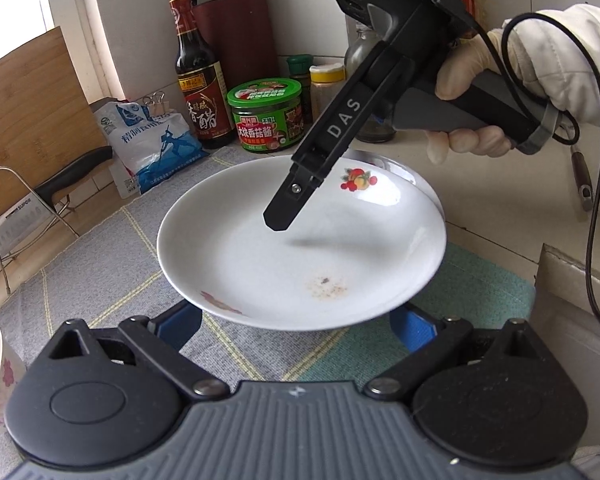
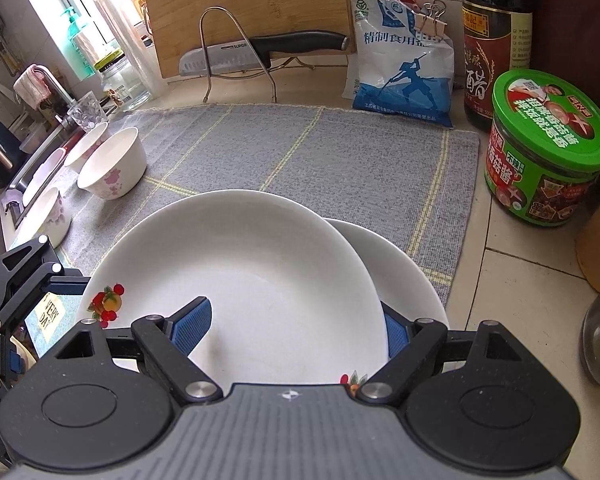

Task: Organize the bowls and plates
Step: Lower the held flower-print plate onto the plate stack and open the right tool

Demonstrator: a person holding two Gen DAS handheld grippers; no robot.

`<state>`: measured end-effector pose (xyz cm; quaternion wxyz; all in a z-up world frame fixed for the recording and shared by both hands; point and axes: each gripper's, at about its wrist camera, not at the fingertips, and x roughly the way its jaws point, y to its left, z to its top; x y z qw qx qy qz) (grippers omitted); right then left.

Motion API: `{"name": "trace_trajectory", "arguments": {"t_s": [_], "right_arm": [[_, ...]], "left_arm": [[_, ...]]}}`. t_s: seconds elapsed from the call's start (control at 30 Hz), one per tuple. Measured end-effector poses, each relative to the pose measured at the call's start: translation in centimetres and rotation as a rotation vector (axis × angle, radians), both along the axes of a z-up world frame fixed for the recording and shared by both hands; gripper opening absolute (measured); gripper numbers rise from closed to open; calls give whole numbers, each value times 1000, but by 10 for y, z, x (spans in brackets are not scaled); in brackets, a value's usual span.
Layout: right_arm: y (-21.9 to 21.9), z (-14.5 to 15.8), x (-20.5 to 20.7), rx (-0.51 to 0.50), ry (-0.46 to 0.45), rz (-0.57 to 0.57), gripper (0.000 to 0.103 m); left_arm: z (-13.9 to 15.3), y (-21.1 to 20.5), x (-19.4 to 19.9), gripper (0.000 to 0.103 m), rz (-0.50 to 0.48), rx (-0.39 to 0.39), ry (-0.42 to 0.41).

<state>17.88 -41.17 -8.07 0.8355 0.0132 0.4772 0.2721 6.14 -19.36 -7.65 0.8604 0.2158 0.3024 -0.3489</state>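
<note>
A white plate [image 1: 300, 248] with a fruit print lies on top of a second white plate [image 2: 404, 276] on the grey mat. My right gripper [image 2: 296, 330] is open, one blue pad [image 2: 192, 326] above the top plate [image 2: 260, 272], the other at its right rim. In the left wrist view the right gripper [image 1: 280, 220] points down over the plate. My left gripper [image 1: 296, 328] is open, its blue fingers [image 1: 180, 324] below the plate's near rim. Three white flowered bowls [image 2: 114, 168] stand at the mat's left edge.
Along the wall stand a vinegar bottle [image 2: 492, 40], a green-lidded jar [image 2: 548, 148], a salt bag [image 2: 404, 64], a cutting board [image 2: 248, 8] and a knife [image 2: 260, 52] on a wire rack. A sink [image 2: 40, 160] lies at the far left.
</note>
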Motion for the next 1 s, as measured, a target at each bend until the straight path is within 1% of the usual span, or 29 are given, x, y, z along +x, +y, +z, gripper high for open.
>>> {"name": "trace_trajectory", "arguments": {"t_s": [0.23,0.43,0.5,0.8,0.9,1.0], "right_arm": [[-1,-1,-5,-46,0,-19,90],[-7,2,-11,-60,-3,-41,92],[-5,5,-14,-81,-14,-42,93],[3,19,-26,-153,-63,-30,103],[8,21,-30,-149,-71,-24,103],[17,22,-35,-178,-85,-20,103]], "left_arm": [[0,0,0,100,-21,-1,0],[1,-1,-1,100,-37,-5,2],[1,-1,0,100,-38,-8,4],[4,1,-2,100,-36,-36,21],[4,-1,-2,100,-57,-35,8],[3,-5,3,100,-66,-41,7]]}}
